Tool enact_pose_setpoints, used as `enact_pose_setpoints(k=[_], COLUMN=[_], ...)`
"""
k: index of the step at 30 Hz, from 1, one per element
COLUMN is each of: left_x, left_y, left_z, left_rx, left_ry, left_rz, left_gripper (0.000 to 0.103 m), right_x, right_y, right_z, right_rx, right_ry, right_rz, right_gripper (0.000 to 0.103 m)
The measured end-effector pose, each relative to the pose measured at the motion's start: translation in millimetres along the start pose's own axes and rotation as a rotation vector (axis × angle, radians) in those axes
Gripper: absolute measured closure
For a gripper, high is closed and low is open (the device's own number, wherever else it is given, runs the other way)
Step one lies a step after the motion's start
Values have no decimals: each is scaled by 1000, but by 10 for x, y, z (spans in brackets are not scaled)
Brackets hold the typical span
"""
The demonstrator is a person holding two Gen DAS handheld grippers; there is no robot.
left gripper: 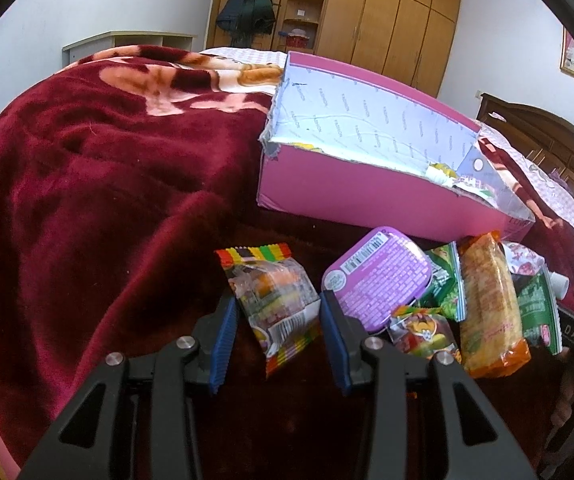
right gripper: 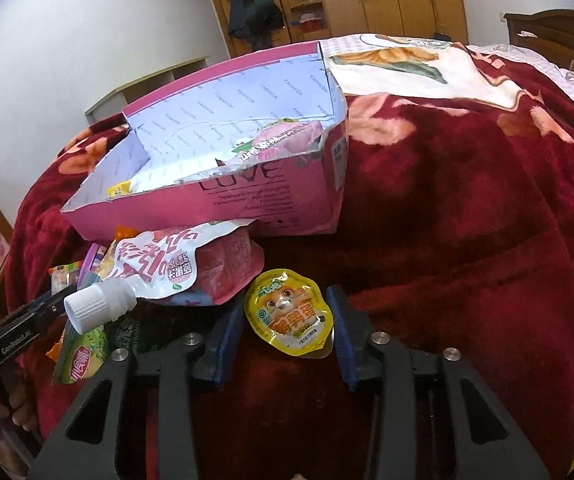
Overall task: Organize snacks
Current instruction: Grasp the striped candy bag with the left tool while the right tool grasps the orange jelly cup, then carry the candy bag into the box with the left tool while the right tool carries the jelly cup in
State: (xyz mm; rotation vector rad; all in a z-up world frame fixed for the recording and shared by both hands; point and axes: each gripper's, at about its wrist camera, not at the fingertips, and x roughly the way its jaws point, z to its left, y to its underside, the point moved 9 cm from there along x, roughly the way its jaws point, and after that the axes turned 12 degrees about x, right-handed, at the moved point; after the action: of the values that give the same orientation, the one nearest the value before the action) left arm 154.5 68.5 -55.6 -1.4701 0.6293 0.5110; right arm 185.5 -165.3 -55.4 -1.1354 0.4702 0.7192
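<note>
A pink cardboard box [left gripper: 367,196] with a white lining lies open on the bed; a few snacks lie inside it. It also shows in the right wrist view [right gripper: 271,204]. My left gripper [left gripper: 277,312] is open, its jaws on either side of a clear candy packet with rainbow edges [left gripper: 275,300]. Beside it lie a purple tin [left gripper: 379,276], an orange snack bar [left gripper: 487,308] and green packets [left gripper: 535,308]. My right gripper [right gripper: 287,312] is open around a yellow egg-snack packet [right gripper: 289,314]. A pink spouted pouch with a white cap [right gripper: 159,272] lies to its left.
A dark red plush blanket [left gripper: 107,200] covers the bed. Wooden wardrobes [left gripper: 387,20] and a hanging coat [left gripper: 247,4] stand behind. A wooden headboard [left gripper: 547,136] is at the right. The left gripper's body [right gripper: 19,328] shows at the right wrist view's left edge.
</note>
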Motion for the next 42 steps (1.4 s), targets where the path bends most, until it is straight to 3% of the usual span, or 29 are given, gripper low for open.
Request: enact_pose_setpoints(k=[26, 42], left_x=[-417, -468], left_y=[-154, -583], left_z=[-136, -225], left_rx=[-7, 52], left_ry=[37, 21], left_rz=[-90, -134], left_gripper=[63, 63], right_x=[-467, -639], right_y=[102, 70], right_z=[72, 44], right_rx=[-28, -1], right_ry=[-18, -35], right_rz=[-134, -145], right_gripper=[62, 62])
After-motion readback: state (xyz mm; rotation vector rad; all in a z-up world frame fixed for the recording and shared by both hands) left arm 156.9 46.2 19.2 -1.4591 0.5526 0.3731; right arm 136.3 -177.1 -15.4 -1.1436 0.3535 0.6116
